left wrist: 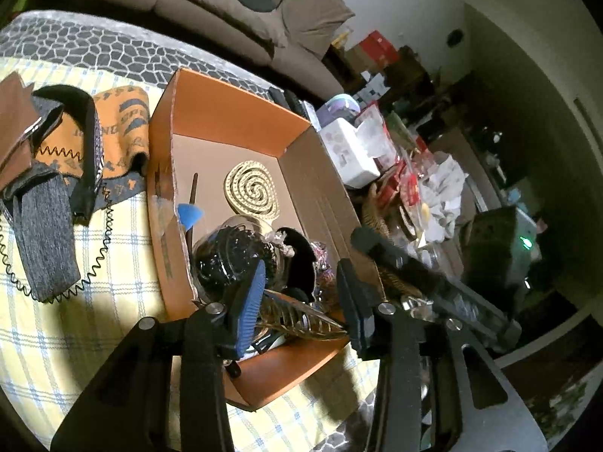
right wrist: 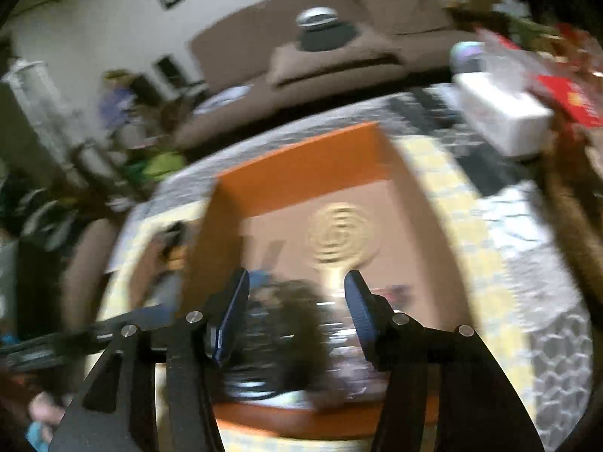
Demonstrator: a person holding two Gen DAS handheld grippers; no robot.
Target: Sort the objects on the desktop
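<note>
An orange cardboard box (left wrist: pixel 226 113) sits on the checked cloth. Inside it lie a woven spiral coaster (left wrist: pixel 251 188), a blue piece (left wrist: pixel 190 214), a thin dark stick (left wrist: pixel 195 188), a glass jar of black items (left wrist: pixel 230 260) and a black band (left wrist: pixel 301 260). My left gripper (left wrist: pixel 299 309) hangs over the box's near corner, jaws apart, with a gold leaf-shaped piece (left wrist: pixel 301 320) lying in the gap. The right wrist view is blurred. There, my right gripper (right wrist: pixel 296 312) stands open above the jar (right wrist: pixel 282 324), over the box (right wrist: pixel 301 162) with the coaster (right wrist: pixel 341 233).
Left of the box lie grey and brown pouches (left wrist: pixel 45 226), a black strap (left wrist: pixel 88 158), an orange patterned cloth (left wrist: pixel 124 120) and a coiled cord (left wrist: pixel 98 256). A white tissue box (left wrist: pixel 350 154) and cluttered packets stand to the right. A brown sofa (left wrist: pixel 226 11) is behind.
</note>
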